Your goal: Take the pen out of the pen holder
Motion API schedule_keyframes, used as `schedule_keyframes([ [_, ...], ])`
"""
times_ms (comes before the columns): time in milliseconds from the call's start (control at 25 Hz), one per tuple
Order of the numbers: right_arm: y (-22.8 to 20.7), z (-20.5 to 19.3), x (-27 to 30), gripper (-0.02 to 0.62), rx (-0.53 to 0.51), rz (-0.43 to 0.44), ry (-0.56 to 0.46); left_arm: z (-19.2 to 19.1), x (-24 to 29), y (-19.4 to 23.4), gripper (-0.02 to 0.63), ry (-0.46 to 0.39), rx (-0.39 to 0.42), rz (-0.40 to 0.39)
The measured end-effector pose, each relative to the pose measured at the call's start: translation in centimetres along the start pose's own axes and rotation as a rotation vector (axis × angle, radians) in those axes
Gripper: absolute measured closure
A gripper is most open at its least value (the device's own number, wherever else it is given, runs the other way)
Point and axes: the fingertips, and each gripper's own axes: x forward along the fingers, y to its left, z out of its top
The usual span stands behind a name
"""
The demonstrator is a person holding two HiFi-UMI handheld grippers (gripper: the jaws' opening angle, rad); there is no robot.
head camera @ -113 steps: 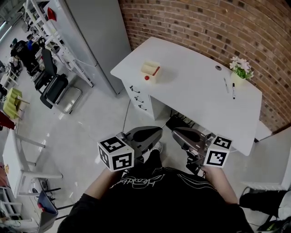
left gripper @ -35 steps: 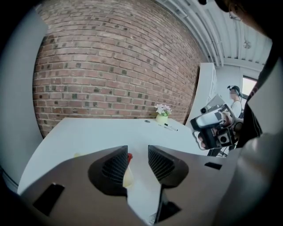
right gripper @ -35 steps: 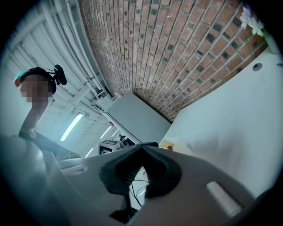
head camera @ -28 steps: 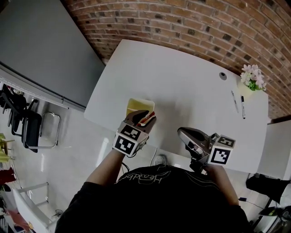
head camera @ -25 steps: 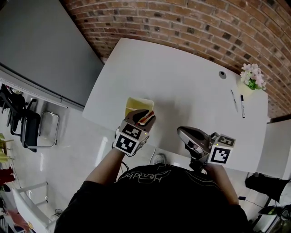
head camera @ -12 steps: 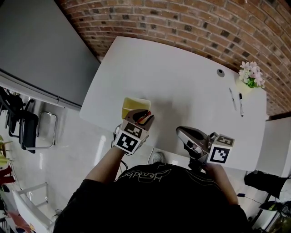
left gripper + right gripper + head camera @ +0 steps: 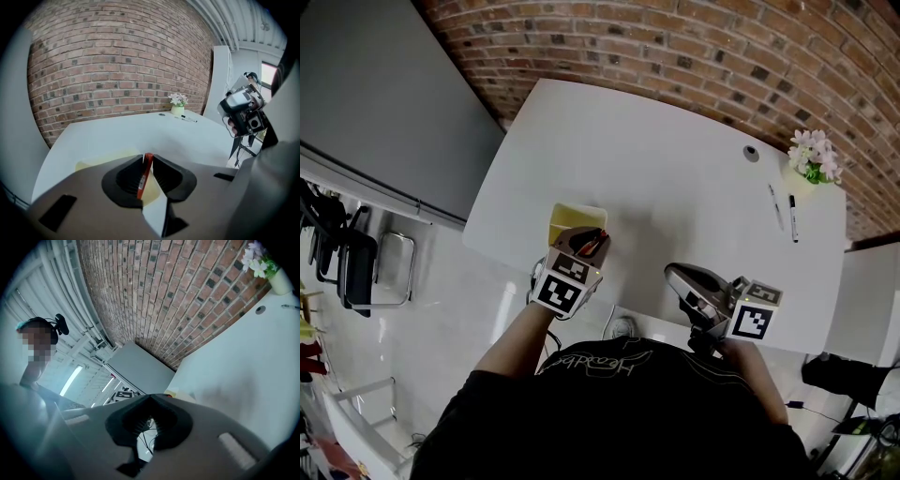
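A pale yellow pen holder [image 7: 566, 217] stands near the front left edge of the white table [image 7: 675, 169]. My left gripper [image 7: 592, 242] points down into it from the near side. A red pen [image 7: 144, 174] stands upright between its jaw tips, and the jaws are closing, with both tips touching the pen. The holder's yellow rim [image 7: 101, 161] shows just beyond the jaws. My right gripper [image 7: 676, 274] hangs level at the table's front edge, well right of the holder, shut with nothing in it [image 7: 149, 397].
A small flower pot [image 7: 811, 157] stands at the far right corner, with two pens [image 7: 791, 206] lying beside it and a cable grommet [image 7: 751, 153] nearby. A brick wall runs behind the table. A grey cabinet stands to the left.
I have walked up to the table since the earliest frame. In the last second the left jaws have drawn in around the red pen; both hands have stayed about where they were.
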Motion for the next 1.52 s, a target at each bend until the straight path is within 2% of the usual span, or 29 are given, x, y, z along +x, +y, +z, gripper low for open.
schedule_keyframes([
  [560,1.7,-1.3,-0.4,0.592,-0.009,0.037,0.009,0.1,-2.5,0.2,0.543,-0.020,-0.032,0.056],
  [880,2.6,-1.7,-1.9,0.592,-0.014,0.053,-0.001,0.7,-4.8,0.6,0.545,-0.067,-0.085,0.151],
  [1040,3.3,-1.9,-2.7,0.592,-0.025,0.071,-0.009,1.5,-6.4,0.9,0.545,-0.121,-0.114,0.203],
  [1320,4.9,-2.5,-4.1,0.592,-0.044,0.107,-0.011,3.4,-10.1,0.1,0.545,-0.211,-0.099,0.282],
  [1520,6.2,-3.1,-5.3,0.592,-0.059,0.132,-0.008,4.7,-13.0,-1.5,0.545,-0.275,-0.137,0.294],
])
